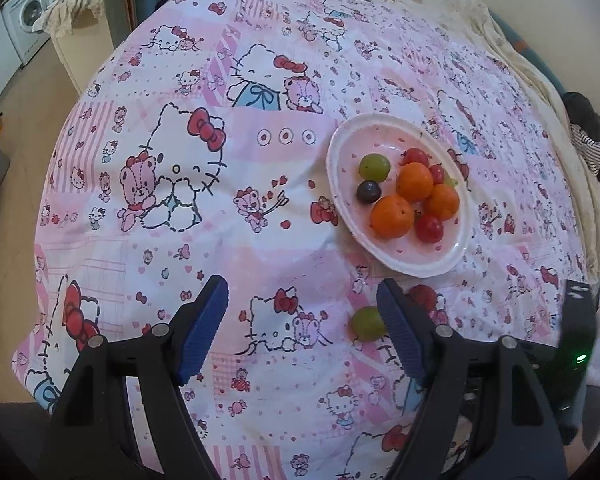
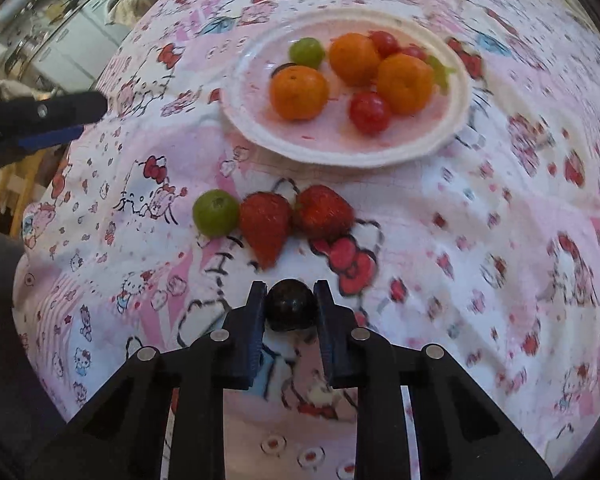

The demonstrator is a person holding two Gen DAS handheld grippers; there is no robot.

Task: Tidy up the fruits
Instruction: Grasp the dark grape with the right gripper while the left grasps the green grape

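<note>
A white oval plate (image 1: 342,184) (image 2: 420,148) on the Hello Kitty cloth holds three oranges (image 2: 299,89), cherry tomatoes (image 2: 369,112), a green grape (image 1: 374,166) and a dark grape (image 1: 368,192). My right gripper (image 2: 290,300) is shut on a dark grape (image 2: 290,306), held above the cloth in front of the plate. Beyond it on the cloth lie two strawberries (image 2: 265,222) and a green grape (image 2: 215,213). My left gripper (image 1: 302,304) is open and empty; that green grape (image 1: 366,323) lies beside its right finger.
The table is covered by a pink and white cloth (image 1: 204,184). A washing machine (image 1: 26,20) stands far left. Dark clothing (image 1: 588,136) lies at the right edge. The right gripper's body (image 1: 576,344) shows at the left view's lower right.
</note>
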